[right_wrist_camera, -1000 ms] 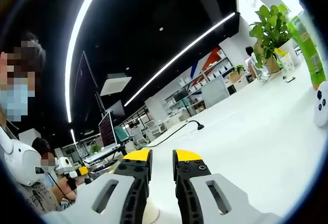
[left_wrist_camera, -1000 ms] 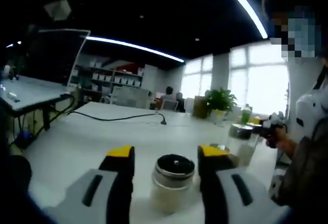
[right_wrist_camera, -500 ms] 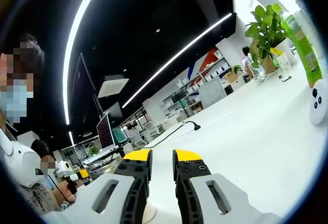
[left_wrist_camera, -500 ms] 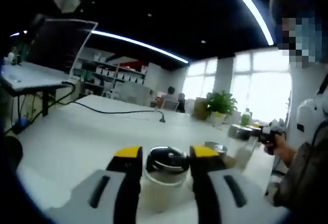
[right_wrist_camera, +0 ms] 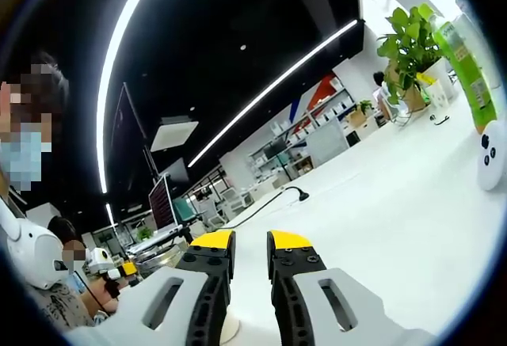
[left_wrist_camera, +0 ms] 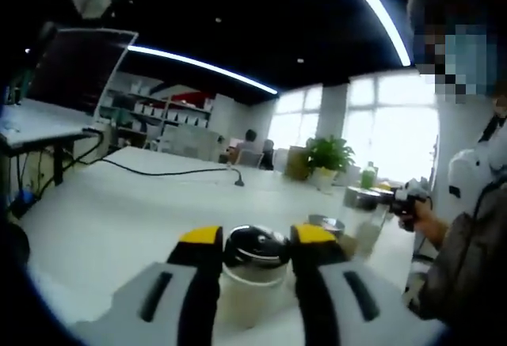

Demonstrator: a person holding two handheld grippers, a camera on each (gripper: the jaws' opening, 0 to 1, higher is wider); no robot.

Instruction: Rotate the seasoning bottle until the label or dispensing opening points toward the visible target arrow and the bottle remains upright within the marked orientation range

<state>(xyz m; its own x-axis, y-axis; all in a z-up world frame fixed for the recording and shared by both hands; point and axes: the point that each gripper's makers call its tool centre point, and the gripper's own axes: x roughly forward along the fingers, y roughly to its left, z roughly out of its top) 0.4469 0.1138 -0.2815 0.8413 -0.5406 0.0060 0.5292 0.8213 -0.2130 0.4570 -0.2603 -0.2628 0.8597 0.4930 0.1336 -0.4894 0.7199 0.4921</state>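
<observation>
The seasoning bottle (left_wrist_camera: pixel 253 249), clear glass with a pale filling and a black and silver lid, stands upright on the white table (left_wrist_camera: pixel 103 219). My left gripper (left_wrist_camera: pixel 257 235) is shut on it, one yellow-tipped jaw pressed against each side of the lid. No arrow mark shows on the table. My right gripper (right_wrist_camera: pixel 251 241) has its jaws almost together, with nothing visible between the tips; it is also in the left gripper view (left_wrist_camera: pixel 400 198), held in a person's hand at the right. A second bottle with a metal lid (left_wrist_camera: pixel 360 203) stands just beside it.
A round metal lid (left_wrist_camera: pixel 326 225) sits behind the held bottle. A black cable (left_wrist_camera: pixel 170 172) runs across the far table, with a potted plant (left_wrist_camera: pixel 326 154) behind. A green bottle (right_wrist_camera: pixel 467 53) and a white round object (right_wrist_camera: pixel 491 156) stand at the right edge.
My left gripper's jaws closed in from either side onto the seasoning bottle's lid and stay there. The right gripper has hardly moved.
</observation>
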